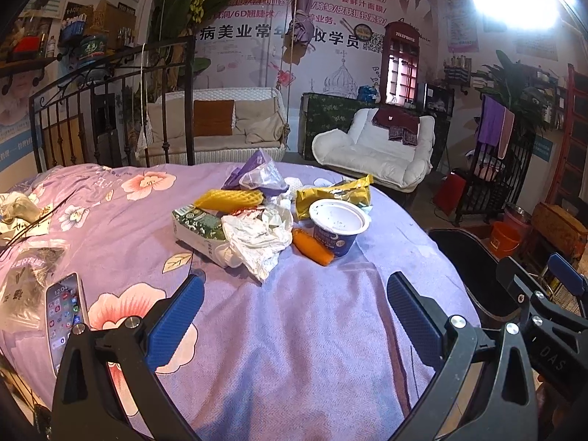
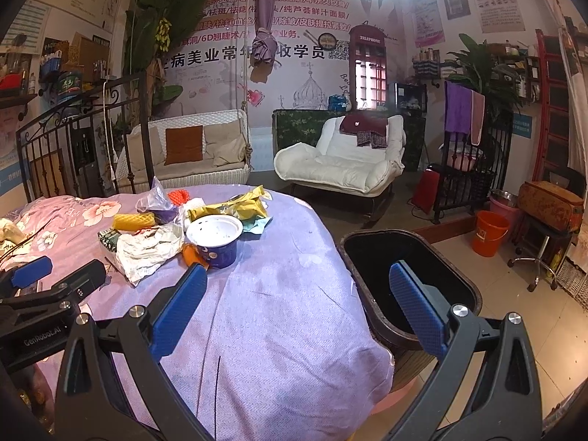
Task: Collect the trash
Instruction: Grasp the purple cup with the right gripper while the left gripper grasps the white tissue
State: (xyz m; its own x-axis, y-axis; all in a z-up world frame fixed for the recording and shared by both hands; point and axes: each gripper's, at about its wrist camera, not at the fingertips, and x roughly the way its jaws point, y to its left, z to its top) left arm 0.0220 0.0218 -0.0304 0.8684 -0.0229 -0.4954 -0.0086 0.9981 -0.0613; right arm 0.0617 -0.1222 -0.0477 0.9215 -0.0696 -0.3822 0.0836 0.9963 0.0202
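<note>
Left claw (image 1: 296,316): blue-padded fingers spread wide, nothing between them, hovering over bare purple bedspread (image 1: 286,349) short of the trash. Right claw (image 2: 297,307): likewise wide and empty, its left finger over the bed's edge, its right finger over the mouth of the black bin (image 2: 371,253).

Trash, heaped mid-bed ahead of both claws:
- blue yogurt cup (image 1: 338,226), upright, white lid peeled, nearest the right claw;
- orange wrapper (image 1: 312,247), lying against the cup's base;
- crumpled white paper (image 1: 257,239), draped over a green-and-white carton (image 1: 198,229);
- yellow foam net sleeve (image 1: 229,198), behind the carton;
- yellow snack bag (image 1: 334,193), behind the cup;
- clear and purple plastic bags (image 1: 257,174), at the back of the heap.

Other items on the bed: phone (image 1: 62,316), screen lit, just beside the left claw's left finger; a clear printed packet (image 1: 25,290) touching it.

Bin stands on the floor tight against the bed's right edge, open. Beyond: orange bucket (image 2: 490,233), white padded chair (image 2: 341,161).
</note>
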